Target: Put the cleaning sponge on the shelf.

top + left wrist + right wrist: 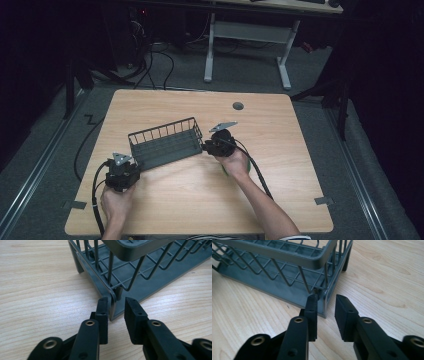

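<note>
A person sits at a light wooden counter (280, 130) holding two black two-jaw tools, one in each hand. One dark grey wire basket (166, 142), long and rectangular with a solid rim and a flat base, stands on the counter between them, a little left of centre and turned at a slant.

The left tool (121, 172) is at the basket's near left corner. In the left gripper view its jaws (116, 308) stand apart, released, with the corner's upright edge of the wire basket (130, 277) between them; the left jaw is touching or just beside that edge, and the right jaw is clear of it.

The right tool (216, 142) is at the basket's right end. In the right gripper view its jaws (325, 307) are also apart, released, straddling the corner of the wire basket (282, 272) in the same way.

The basket has thin wire sides bent in zigzags, a grid floor, short legs at the corners and a thick rounded top rim. It holds nothing.

Each of the two tools carries one grey three-cornered plate and one black cable. One small grey round grommet (238, 106) sits in the counter near its far edge.
</note>
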`<state>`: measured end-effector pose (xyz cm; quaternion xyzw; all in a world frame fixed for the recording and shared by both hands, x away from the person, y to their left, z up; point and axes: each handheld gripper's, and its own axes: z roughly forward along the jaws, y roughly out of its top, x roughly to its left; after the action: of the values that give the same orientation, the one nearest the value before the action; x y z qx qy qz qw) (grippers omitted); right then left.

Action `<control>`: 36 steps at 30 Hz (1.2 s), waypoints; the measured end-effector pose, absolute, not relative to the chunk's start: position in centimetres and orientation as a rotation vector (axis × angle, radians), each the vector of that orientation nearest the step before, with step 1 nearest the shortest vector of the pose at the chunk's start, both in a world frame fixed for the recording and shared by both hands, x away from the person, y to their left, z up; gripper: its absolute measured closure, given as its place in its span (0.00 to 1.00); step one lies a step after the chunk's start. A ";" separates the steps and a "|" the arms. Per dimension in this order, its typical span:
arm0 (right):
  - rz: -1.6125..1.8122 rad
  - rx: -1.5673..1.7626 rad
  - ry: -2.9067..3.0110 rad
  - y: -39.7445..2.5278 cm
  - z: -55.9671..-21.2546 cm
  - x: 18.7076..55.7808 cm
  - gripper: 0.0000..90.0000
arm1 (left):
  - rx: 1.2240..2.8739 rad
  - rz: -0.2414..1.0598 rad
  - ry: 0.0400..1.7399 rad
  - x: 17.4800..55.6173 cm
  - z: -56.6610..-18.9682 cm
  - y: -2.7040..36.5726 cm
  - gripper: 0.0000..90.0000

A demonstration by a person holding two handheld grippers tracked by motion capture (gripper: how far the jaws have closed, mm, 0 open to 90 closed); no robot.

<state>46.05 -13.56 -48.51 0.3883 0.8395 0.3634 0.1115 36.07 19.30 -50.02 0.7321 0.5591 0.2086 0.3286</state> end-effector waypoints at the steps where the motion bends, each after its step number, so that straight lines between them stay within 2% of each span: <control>1: 1.057 1.142 2.462 -13.5 -48.5 46.1 0.84 | 1.918 0.543 1.461 36.1 -50.0 19.3 0.85; 15: 1.011 1.133 2.480 -12.9 -48.7 46.4 0.96 | 1.944 0.544 1.460 36.5 -50.0 19.2 0.96; 36: 0.960 1.168 2.475 -15.0 -48.1 46.4 0.97 | 1.980 0.500 1.409 38.5 -49.7 17.6 0.96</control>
<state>46.41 -14.97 -48.15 0.4000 0.8470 0.3287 0.1204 38.46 17.60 -49.70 0.7548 0.5373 0.1908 0.3243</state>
